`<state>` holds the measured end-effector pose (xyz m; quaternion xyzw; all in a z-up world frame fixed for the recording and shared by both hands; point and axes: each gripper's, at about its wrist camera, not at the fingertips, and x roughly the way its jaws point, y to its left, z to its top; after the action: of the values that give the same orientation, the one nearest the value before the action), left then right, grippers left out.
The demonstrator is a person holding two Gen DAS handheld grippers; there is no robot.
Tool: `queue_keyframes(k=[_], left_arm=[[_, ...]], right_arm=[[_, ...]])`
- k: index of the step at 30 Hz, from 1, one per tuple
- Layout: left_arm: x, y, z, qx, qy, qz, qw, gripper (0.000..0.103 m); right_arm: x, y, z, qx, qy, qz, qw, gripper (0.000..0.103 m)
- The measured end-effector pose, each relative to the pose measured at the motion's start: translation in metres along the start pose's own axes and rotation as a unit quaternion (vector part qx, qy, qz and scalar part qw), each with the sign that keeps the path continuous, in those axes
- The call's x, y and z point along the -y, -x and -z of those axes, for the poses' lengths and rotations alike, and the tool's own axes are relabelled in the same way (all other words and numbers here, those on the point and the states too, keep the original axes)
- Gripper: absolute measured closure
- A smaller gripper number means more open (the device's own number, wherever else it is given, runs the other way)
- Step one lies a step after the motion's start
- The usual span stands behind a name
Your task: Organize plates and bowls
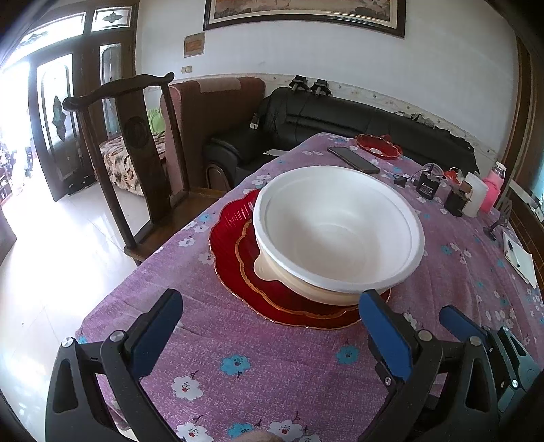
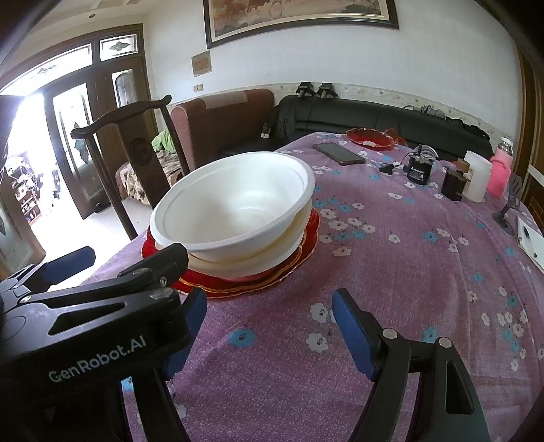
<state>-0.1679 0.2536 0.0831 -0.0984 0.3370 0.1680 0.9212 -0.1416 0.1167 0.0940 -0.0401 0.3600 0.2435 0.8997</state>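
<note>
White bowls (image 1: pixel 336 231), two nested, sit on stacked red plates (image 1: pixel 238 268) near the table's left edge, on the floral tablecloth (image 1: pixel 272 367). Bowls look light, thin-walled plastic, likely slippery; the rim is the best hold. Plates look rigid, possibly fragile. Left gripper (image 1: pixel 268 326) and right gripper (image 2: pixel 268 326) both hover short of the stack, fingers apart, empty.

The white bowls (image 2: pixel 234 217) hide the centres of the red plates (image 1: pixel 238 272); how many bowls are nested cannot be told. In the right wrist view the left gripper (image 2: pixel 132 285) covers the plates' lower-left rim. The doorway (image 1: pixel 20 142) at left is overexposed. The framed picture (image 1: pixel 306 13) is cropped by the top edge.
</note>
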Motion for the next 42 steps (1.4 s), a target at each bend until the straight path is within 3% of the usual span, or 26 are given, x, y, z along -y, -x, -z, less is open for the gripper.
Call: queue_keyframes(k=[14,20,27,35,42], left_arm=[[-0.004,-0.004,-0.005,-0.009,0.010,0.006,0.9999,0.000],[-0.003,0.002,-0.016,0.007,0.012,-0.007,0.9999,0.000],[0.011,0.019,-0.022,0.029,0.002,-0.018,0.9994,0.000],[0.030,0.030,-0.017,0.038,-0.019,-0.046,0.9980,0.000],[0.044,0.037,-0.013,0.038,-0.030,-0.047,0.9977,0.000]], right_arm=[[-0.001,0.000,0.000,-0.001,0.002,-0.002,1.000,0.022],[-0.001,-0.001,-0.006,-0.004,-0.003,-0.008,1.000,0.022],[0.004,0.006,-0.022,-0.002,-0.016,-0.004,1.000,0.022],[0.021,0.024,-0.017,0.009,-0.025,-0.007,1.000,0.022],[0.028,0.033,-0.014,0.013,-0.027,-0.009,1.000,0.021]])
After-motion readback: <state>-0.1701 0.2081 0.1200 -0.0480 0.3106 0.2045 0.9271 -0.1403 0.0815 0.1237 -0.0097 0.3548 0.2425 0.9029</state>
